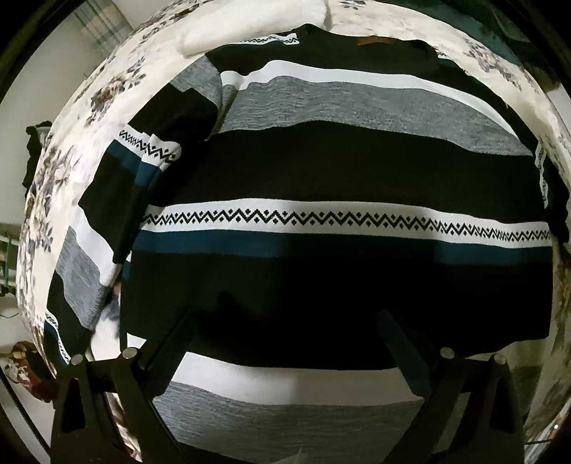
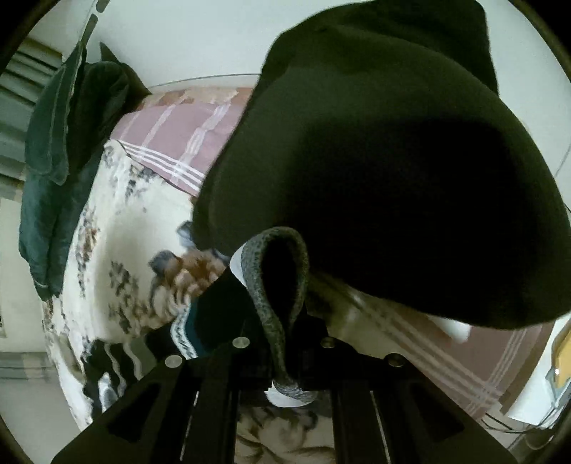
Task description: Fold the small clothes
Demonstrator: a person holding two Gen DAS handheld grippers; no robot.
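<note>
Left wrist view: the left gripper [image 1: 285, 317] has its jaws spread wide with nothing between them, both fingers low over the lower part of one striped sweater [image 1: 321, 171]. That sweater lies flat across a floral bedspread [image 1: 64, 160], its bands running sideways: black, grey, white and teal, plus one long white band with a black zigzag. One sleeve [image 1: 142, 153] is folded in at the left, carrying the same zigzag strip, and one small brown label [image 1: 374, 41] sits at the far collar. A white pillow [image 1: 249, 25] touches the bedspread beyond the collar. Right wrist view: the right gripper [image 2: 285, 314] has its jaws closed tight on a fold of the sweater [image 2: 392, 178], a grey-speckled hem loop pinched between the fingers, and the black knit is lifted so that it fills most of the upper right of the picture. Below and left of the jaws, the bedspread [image 2: 117, 232] shows again, blurred. Behind it lies one pink sheet with white stripes [image 2: 178, 128], and one dark green garment [image 2: 53, 160] hangs at the far left against a pale wall.
</note>
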